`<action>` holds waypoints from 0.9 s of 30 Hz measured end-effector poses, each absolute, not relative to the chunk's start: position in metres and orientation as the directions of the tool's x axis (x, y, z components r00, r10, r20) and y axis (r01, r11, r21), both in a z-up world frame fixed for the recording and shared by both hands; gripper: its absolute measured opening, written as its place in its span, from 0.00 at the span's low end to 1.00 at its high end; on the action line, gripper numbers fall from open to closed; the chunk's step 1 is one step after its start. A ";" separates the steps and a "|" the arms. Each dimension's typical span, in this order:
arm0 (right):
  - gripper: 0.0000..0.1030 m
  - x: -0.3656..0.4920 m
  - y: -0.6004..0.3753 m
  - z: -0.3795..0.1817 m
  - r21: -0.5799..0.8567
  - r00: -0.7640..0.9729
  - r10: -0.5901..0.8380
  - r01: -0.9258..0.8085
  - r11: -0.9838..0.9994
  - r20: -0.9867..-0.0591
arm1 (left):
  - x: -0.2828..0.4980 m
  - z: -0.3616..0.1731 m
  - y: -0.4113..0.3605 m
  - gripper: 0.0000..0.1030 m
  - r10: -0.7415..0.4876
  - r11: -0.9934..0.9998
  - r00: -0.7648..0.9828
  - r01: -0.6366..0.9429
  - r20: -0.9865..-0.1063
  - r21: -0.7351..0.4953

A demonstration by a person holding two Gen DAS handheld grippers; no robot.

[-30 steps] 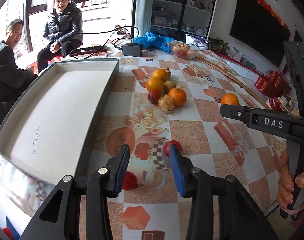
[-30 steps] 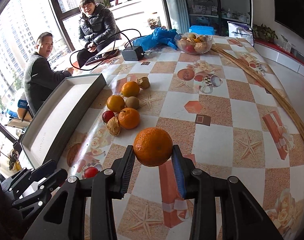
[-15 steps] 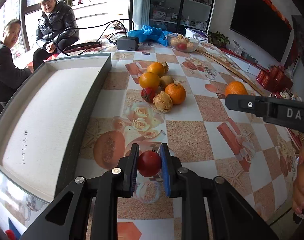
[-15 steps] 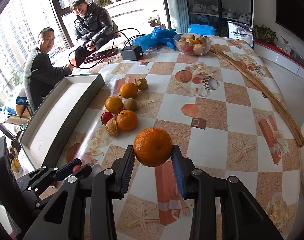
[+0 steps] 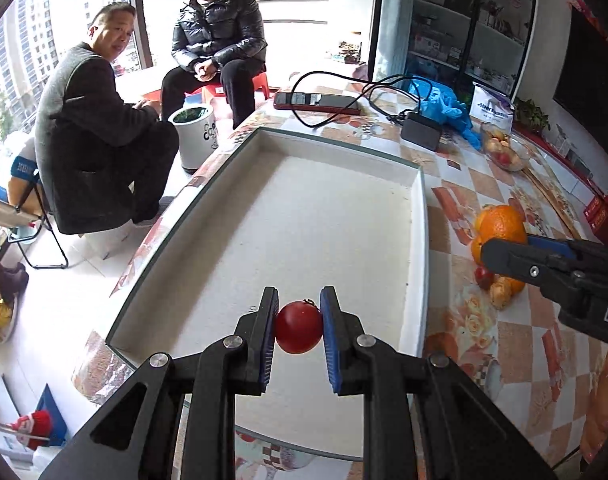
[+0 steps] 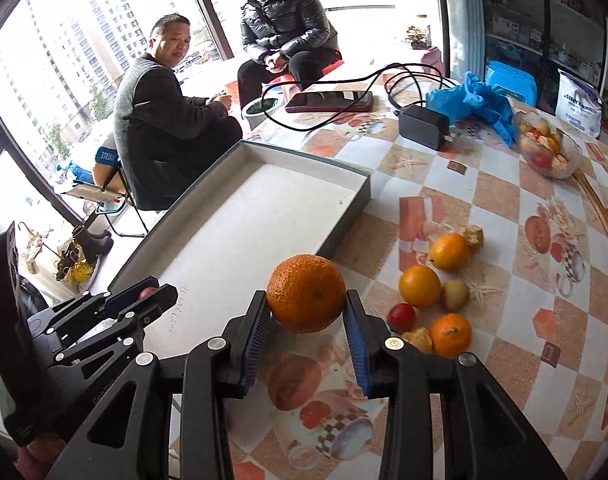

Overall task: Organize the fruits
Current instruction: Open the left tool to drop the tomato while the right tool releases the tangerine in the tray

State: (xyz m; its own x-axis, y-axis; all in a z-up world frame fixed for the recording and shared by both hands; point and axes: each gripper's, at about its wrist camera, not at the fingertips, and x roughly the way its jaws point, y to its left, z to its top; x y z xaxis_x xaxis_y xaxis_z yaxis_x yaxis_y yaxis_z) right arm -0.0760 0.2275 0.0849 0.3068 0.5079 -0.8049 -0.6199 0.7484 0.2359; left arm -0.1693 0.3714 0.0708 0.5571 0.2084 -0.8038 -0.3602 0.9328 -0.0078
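The tray point(image 6: 345, 204) lies on the table point(image 6: 499, 216), left of a cluster of loose fruit point(image 6: 435, 292). Beyond the tray's far end sit a phone point(image 6: 327, 101) and a charger point(image 6: 423, 125), with a fruit bowl point(image 6: 549, 148) at far right.

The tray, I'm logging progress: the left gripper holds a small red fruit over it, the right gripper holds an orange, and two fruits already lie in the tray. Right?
Not quite. The tray holds no fruit yet; the left wrist view shows its white floor bare. The rest stands: the left gripper grips the small red fruit over it, and the right gripper holds the orange.
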 end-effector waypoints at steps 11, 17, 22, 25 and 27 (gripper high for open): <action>0.38 -0.068 0.290 0.052 0.237 0.202 0.482 -0.673 0.701 -0.853 | -0.159 0.035 0.404 0.23 0.232 0.897 0.461 -0.442 -0.857 0.005; 0.38 -0.068 0.291 0.040 0.202 0.206 0.446 -0.677 0.708 -0.871 | -0.154 0.027 0.402 0.23 0.246 0.898 0.441 -0.440 -0.863 0.031; 0.49 -0.069 0.290 0.036 0.205 0.192 0.439 -0.678 0.706 -0.878 | -0.154 0.022 0.398 0.35 0.267 0.895 0.446 -0.443 -0.854 0.048; 0.72 -0.073 0.290 0.043 0.218 0.197 0.464 -0.685 0.696 -0.864 | -0.160 0.027 0.395 0.78 0.319 0.885 0.469 -0.459 -0.824 0.082; 0.94 -0.076 0.287 0.051 0.201 0.231 0.471 -0.686 0.700 -0.851 | -0.164 0.034 0.393 0.79 0.338 0.881 0.490 -0.464 -0.804 0.088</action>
